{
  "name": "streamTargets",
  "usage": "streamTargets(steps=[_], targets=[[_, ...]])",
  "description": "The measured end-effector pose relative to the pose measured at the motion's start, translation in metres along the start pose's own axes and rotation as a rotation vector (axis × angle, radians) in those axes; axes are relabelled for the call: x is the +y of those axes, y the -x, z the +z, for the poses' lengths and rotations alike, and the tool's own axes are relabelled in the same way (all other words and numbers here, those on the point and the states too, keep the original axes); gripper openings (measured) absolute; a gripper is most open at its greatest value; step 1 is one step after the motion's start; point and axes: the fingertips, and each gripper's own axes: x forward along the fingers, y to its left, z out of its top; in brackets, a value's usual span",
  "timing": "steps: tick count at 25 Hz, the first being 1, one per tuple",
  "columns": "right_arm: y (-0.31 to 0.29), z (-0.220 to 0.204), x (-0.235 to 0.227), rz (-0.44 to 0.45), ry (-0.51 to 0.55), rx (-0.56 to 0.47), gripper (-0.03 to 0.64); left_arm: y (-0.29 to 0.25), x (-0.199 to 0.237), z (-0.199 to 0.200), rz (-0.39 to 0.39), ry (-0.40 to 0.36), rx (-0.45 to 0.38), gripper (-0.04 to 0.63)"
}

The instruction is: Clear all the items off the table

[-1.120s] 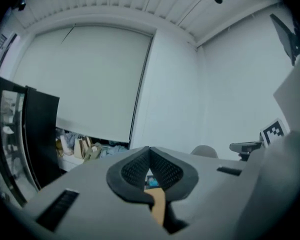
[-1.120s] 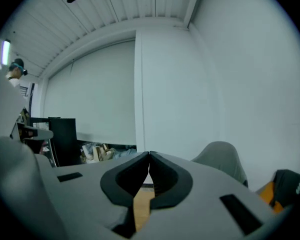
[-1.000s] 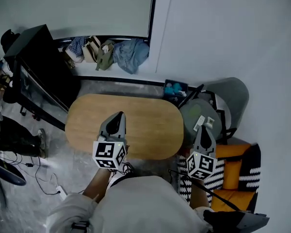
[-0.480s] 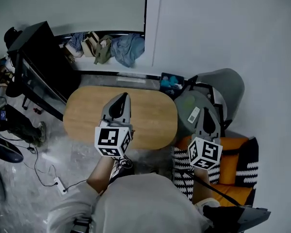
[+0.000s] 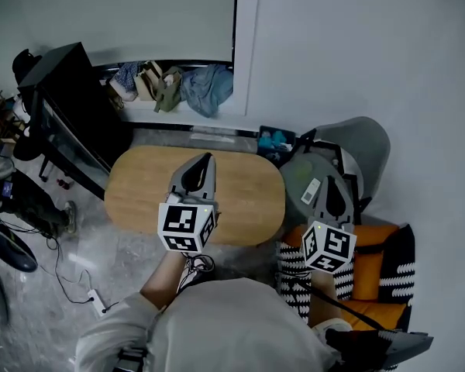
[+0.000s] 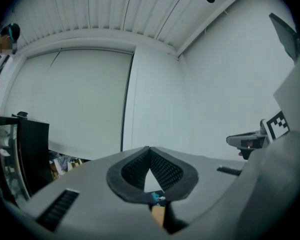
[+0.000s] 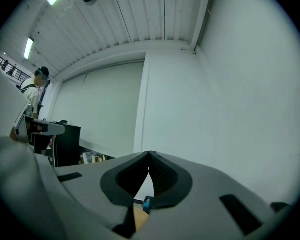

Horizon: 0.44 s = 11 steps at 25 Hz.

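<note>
The oval wooden table [image 5: 240, 200] stands in the middle of the head view, and its top is bare. My left gripper [image 5: 205, 160] hovers over the table's middle, pointing level toward the far wall. Its jaws meet at the tips in the left gripper view [image 6: 149, 149], shut with nothing between them. My right gripper [image 5: 331, 180] is held off the table's right end, above a grey chair [image 5: 364, 146]. It is also shut and empty [image 7: 149, 155].
A black cabinet [image 5: 62, 107] stands left of the table. Clothes and bags [image 5: 178, 84] lie along the far wall. A box with teal items [image 5: 275, 139] sits behind the table. An orange and striped cushion [image 5: 372, 262] is at the lower right. Cables cross the floor at left.
Both grippers have risen and moved a little toward the far wall, then held nearly still. Both stayed shut and empty.
</note>
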Motion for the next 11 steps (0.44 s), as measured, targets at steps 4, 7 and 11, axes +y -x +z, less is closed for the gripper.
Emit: streamTargets(steps=[4, 7, 11], targets=[[0.001, -0.003, 0.001, -0.004, -0.003, 0.011, 0.024, -0.001, -0.001, 0.001, -0.008, -0.002, 0.001, 0.008], [0.000, -0.002, 0.006, -0.005, -0.011, 0.019, 0.023, -0.002, 0.001, 0.003, -0.014, -0.006, 0.003, 0.008], [-0.003, 0.001, 0.016, -0.002, -0.015, 0.027, 0.023, -0.001, 0.009, 0.005, -0.017, -0.009, 0.008, 0.008]])
